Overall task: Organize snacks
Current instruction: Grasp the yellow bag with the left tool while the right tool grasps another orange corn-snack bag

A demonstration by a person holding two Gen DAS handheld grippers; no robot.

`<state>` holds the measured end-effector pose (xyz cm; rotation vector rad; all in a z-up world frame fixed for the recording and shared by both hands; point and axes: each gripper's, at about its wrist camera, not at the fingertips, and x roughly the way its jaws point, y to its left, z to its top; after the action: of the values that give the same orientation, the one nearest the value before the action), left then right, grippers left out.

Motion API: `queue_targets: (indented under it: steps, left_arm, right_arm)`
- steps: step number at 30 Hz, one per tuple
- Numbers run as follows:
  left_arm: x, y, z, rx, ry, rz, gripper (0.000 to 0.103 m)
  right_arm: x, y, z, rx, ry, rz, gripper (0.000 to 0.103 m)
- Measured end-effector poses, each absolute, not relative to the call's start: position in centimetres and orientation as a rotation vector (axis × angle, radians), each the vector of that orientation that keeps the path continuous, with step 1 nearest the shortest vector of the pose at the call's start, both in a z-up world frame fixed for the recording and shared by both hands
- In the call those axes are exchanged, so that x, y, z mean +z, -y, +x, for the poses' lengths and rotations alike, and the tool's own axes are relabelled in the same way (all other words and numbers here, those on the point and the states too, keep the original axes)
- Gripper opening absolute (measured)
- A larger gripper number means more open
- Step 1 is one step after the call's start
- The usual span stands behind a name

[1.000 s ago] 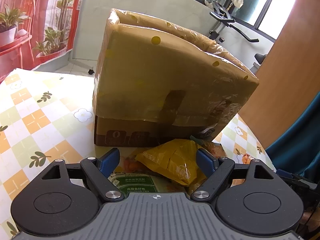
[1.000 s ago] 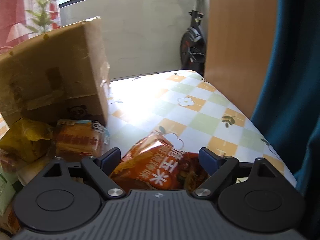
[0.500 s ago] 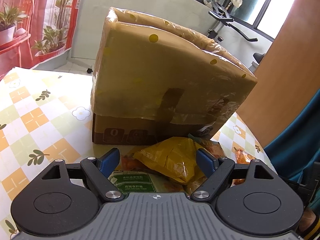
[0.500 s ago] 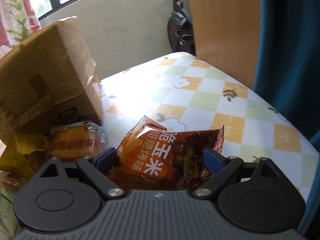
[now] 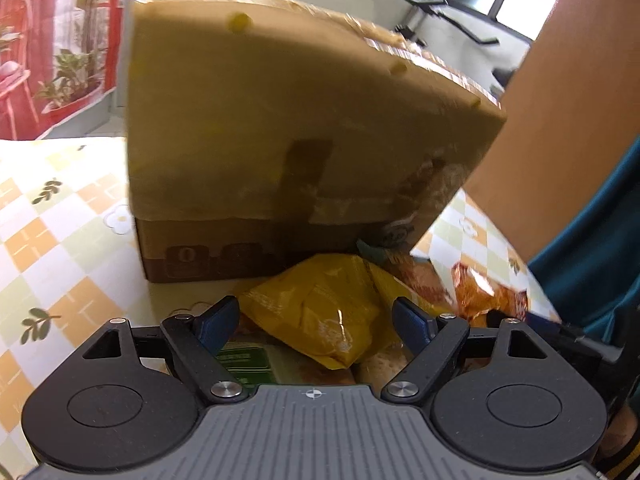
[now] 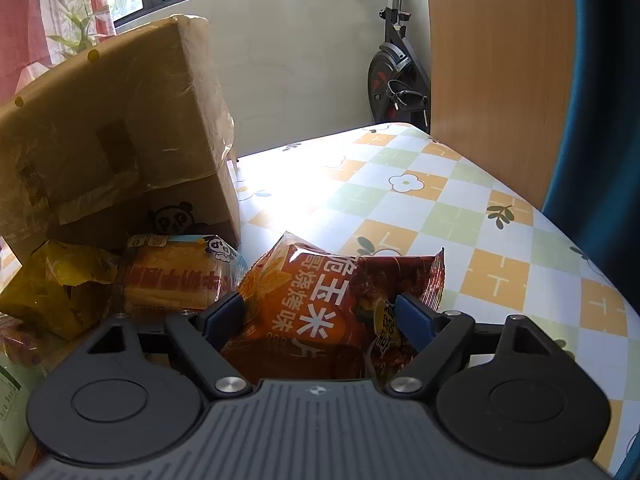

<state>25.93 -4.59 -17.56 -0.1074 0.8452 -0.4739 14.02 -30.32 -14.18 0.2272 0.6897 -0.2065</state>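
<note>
A tall cardboard box [image 5: 288, 132] wrapped in tape stands on the checked tablecloth [image 5: 48, 232]; it also shows in the right wrist view [image 6: 108, 152]. Snack bags lie in front of it. My left gripper [image 5: 316, 320] is open, its fingers on either side of a yellow bag [image 5: 328, 316] that lies over a green-labelled pack [image 5: 240, 360]. My right gripper [image 6: 320, 316] has its jaws closed in against an orange corn-chip bag [image 6: 312, 316] and holds it, the bag raised off the table. A wrapped cake pack [image 6: 176, 276] and the yellow bag [image 6: 56, 284] lie to its left.
An exercise bike [image 6: 396, 72] stands past the table's far edge. A wooden panel [image 6: 496, 60] and a blue curtain [image 6: 604, 120] stand on the right. The tablecloth [image 6: 400, 200] stretches right of the box. The orange bag [image 5: 484, 296] shows at right in the left wrist view.
My right gripper has closed in on the orange bag and lifted it slightly. My left gripper has moved closer to the box and the yellow bag, still open.
</note>
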Motion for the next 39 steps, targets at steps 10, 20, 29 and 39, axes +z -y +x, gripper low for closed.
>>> queue_targets:
  steps: [10, 20, 29, 39]
  left_arm:
    - [-20.1, 7.3, 27.8, -0.470, -0.898, -0.014, 0.085]
    - [-20.3, 7.1, 27.6, -0.500, -0.860, -0.016, 0.058]
    - [-18.6, 5.6, 26.3, -0.497, -0.809, -0.058, 0.055]
    - [-16.2, 3.1, 24.4, -0.492, -0.750, -0.112, 0.055]
  right_arm:
    - [-14.4, 30.6, 13.9, -0.204, -0.686, 0.239, 0.085]
    - [-14.7, 30.8, 14.1, -0.201, -0.692, 0.249, 0.092]
    - [-15.2, 31.5, 14.4, -0.202, -0.683, 0.291, 0.092]
    - [-13.1, 32.0, 13.1, -0.209, -0.629, 0.294, 0.033]
